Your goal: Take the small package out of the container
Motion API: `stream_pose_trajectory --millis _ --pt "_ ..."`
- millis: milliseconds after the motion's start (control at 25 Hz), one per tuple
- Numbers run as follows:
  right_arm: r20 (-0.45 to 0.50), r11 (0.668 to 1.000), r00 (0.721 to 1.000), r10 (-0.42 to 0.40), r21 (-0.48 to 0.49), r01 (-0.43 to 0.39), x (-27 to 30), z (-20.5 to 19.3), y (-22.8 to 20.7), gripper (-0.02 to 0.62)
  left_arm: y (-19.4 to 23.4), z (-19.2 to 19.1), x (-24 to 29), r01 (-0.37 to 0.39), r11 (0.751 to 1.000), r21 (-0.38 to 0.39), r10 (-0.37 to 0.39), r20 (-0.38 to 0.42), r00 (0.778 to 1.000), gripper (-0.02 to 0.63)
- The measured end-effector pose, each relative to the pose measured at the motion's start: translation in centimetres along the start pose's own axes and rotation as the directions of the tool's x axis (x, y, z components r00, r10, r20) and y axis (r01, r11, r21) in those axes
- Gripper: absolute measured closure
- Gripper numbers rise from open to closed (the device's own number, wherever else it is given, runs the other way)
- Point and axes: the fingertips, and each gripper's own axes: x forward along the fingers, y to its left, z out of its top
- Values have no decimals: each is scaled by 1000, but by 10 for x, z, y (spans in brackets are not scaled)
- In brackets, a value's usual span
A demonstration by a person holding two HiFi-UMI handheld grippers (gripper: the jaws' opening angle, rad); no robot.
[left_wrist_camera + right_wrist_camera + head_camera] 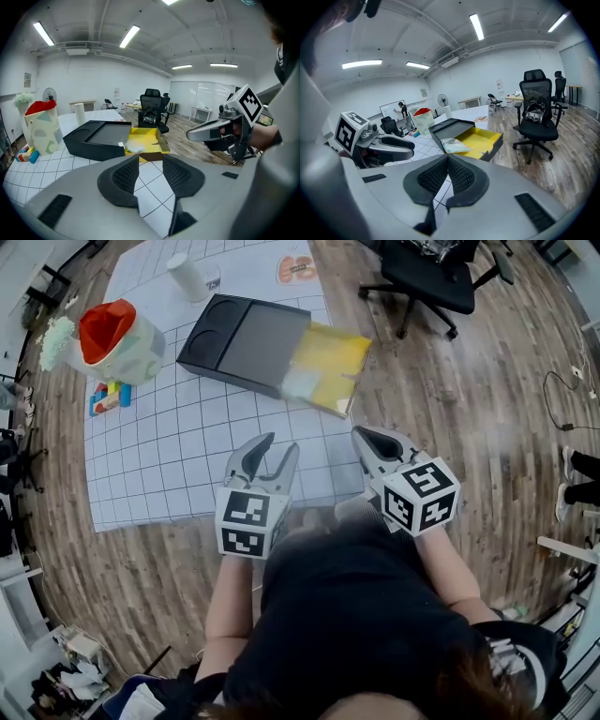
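Observation:
A yellow open container (339,354) juts from a black case (239,338) on the gridded white mat (178,456). A small clear package (302,382) lies in the container's near corner, touching neither gripper. It also shows as a pale packet (134,147) in the left gripper view and as a packet (454,146) in the right gripper view. My left gripper (279,444) hovers over the mat's near edge, well short of the container, jaws open and empty (151,158). My right gripper (362,435) is beside it, its pads pressed together with nothing between them (447,157).
A white bag with a red lining (117,338) stands at the mat's left, coloured blocks (110,397) next to it. A white cylinder (187,277) stands at the far edge. A black office chair (431,277) is on the wooden floor at the far right.

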Motion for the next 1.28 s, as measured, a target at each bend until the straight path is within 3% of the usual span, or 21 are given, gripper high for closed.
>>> stream_pose_trajectory --millis 720,1280 --pt "-118 990 984 134 -25 -138 56 26 -75 581 13 22 100 -101 995 -11 98 -174 980 426" --pt "-183 971 956 230 -18 -237 87 25 -100 581 23 10 137 -215 976 32 215 -303 929 423"
